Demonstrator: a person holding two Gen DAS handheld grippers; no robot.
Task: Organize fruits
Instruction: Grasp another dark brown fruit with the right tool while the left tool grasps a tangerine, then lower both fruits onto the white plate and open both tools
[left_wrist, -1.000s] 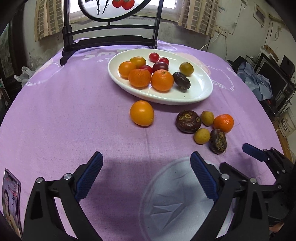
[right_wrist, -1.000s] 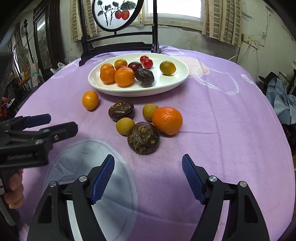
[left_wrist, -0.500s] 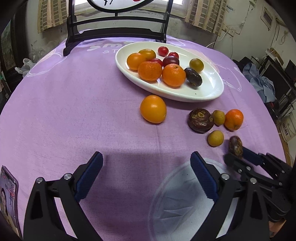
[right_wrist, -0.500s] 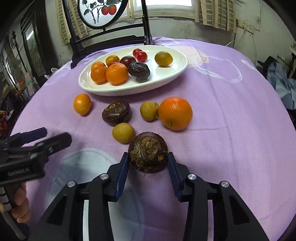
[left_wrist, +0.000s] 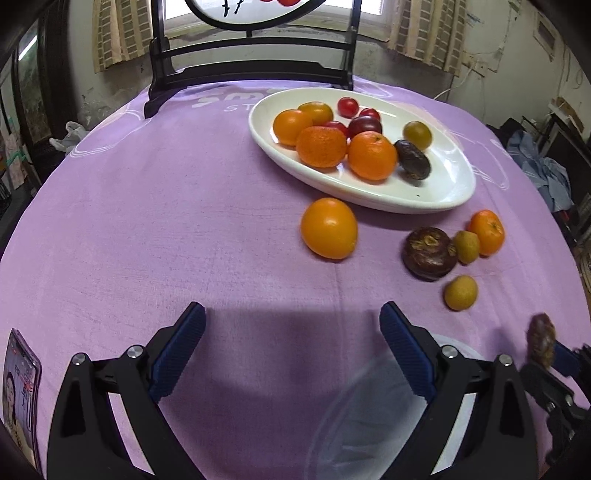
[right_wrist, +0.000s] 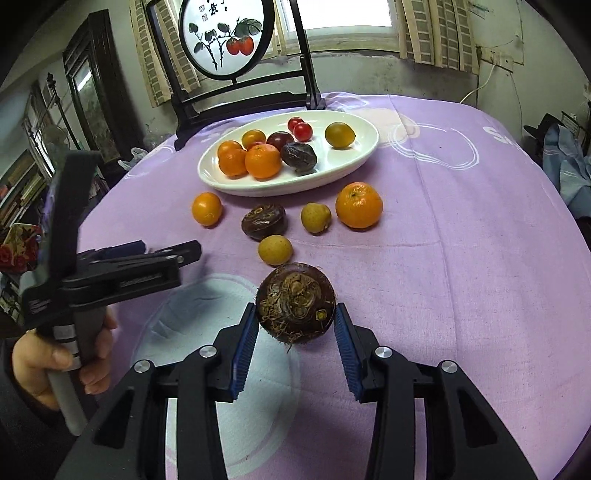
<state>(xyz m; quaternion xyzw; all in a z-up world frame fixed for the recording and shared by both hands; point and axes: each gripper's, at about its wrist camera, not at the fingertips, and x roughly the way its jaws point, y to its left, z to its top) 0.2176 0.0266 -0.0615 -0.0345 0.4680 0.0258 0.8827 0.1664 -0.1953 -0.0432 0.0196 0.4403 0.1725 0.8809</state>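
Observation:
My right gripper (right_wrist: 295, 314) is shut on a dark brown, fibrous round fruit (right_wrist: 295, 301), with both blue pads pressed on its sides. It is held just short of a small yellow fruit (right_wrist: 275, 250). The same fruit (left_wrist: 541, 339) shows at the right edge of the left wrist view. My left gripper (left_wrist: 291, 314) stands open over bare purple cloth, nothing between its fingers. A white oval plate (left_wrist: 443, 192) holds several oranges, tomatoes and dark fruits. Loose on the cloth lie an orange (left_wrist: 328, 228), a dark brown fruit (left_wrist: 428, 253), a mandarin (left_wrist: 487, 232) and two small yellow fruits.
A black chair (left_wrist: 251, 70) with a round painted panel stands behind the table. A white print (right_wrist: 207, 332) marks the cloth by the near edge. A hand (right_wrist: 40, 365) holds the left gripper's handle. Clothes (right_wrist: 569, 166) are piled at the far right.
My right gripper moved onto the brown fibrous fruit, shut on it and drew it back from the other loose fruits. The left gripper stayed open and tilted up slightly.

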